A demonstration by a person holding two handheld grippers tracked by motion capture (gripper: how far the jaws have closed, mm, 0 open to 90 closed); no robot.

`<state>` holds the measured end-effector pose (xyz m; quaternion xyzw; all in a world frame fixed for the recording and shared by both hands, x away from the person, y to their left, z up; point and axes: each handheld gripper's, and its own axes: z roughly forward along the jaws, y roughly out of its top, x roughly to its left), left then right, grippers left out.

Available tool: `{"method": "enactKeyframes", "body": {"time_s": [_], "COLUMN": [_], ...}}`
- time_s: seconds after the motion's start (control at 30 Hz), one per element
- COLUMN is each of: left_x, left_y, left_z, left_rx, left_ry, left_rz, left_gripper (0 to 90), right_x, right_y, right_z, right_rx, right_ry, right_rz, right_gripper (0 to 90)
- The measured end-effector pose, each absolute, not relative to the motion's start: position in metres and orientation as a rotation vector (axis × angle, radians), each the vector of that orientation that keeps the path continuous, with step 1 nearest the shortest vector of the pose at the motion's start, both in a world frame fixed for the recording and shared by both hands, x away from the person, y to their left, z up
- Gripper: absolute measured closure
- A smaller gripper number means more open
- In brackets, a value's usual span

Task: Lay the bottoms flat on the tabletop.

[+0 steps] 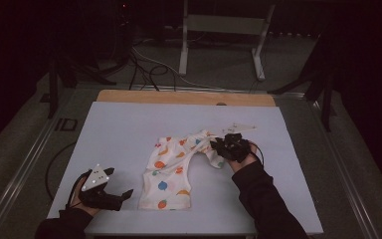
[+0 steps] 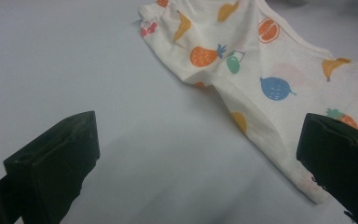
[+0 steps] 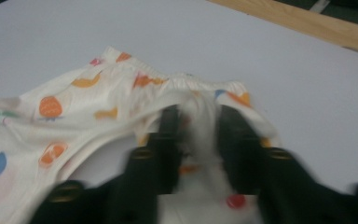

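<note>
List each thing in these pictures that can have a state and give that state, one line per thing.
Fruit-print garment: mostly flat on the white board, far right part bunched and lifted.
Right gripper: jaws closed on the garment's fabric, a fold between them.
Left gripper: jaws wide open, nothing between them, beside the garment's near edge.
White board: lying flat on the table, bearing the garment.
</note>
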<state>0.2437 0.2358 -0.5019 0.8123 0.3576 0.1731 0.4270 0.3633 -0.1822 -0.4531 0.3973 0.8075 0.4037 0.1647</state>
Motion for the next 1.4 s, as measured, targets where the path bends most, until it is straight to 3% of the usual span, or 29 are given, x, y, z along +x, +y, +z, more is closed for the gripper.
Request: {"method": "enactKeyframes", "body": {"time_s": [0.3,0.53,0.8,0.97,1.13,1.4], "left_x": [0.243,0.243,0.243,0.243,0.243,0.243], "left_y": [0.237,0.235,0.236,0.236,0.235,0.236], "left_z": [-0.501,-0.501,-0.500,-0.500,-0.500,-0.499], "left_rx": [2.024,2.028,2.023,2.022,2.023,2.015], "left_ry": [0.896,0.890,0.885,0.880,0.879,0.878], "left_rz": [0.431,0.433,0.434,0.433,0.432,0.432], "left_gripper": [0.6,0.6,0.6,0.6,0.6,0.6], "right_x": [0.360,0.349,0.344,0.341,0.340,0.321], "right_y": [-0.192,-0.220,-0.220,-0.213,-0.209,-0.227], "right_z": [-0.459,-0.481,-0.508,-0.514,-0.513,-0.483], "right_rx": [1.130,1.223,1.281,1.253,1.259,1.259], "right_ry": [2.281,2.287,2.341,2.383,2.386,2.269], "right_rz": [1.140,1.057,0.910,0.884,0.895,1.021], "right_gripper": [54.5,56.5,58.5,63.9,87.8,89.3]}}
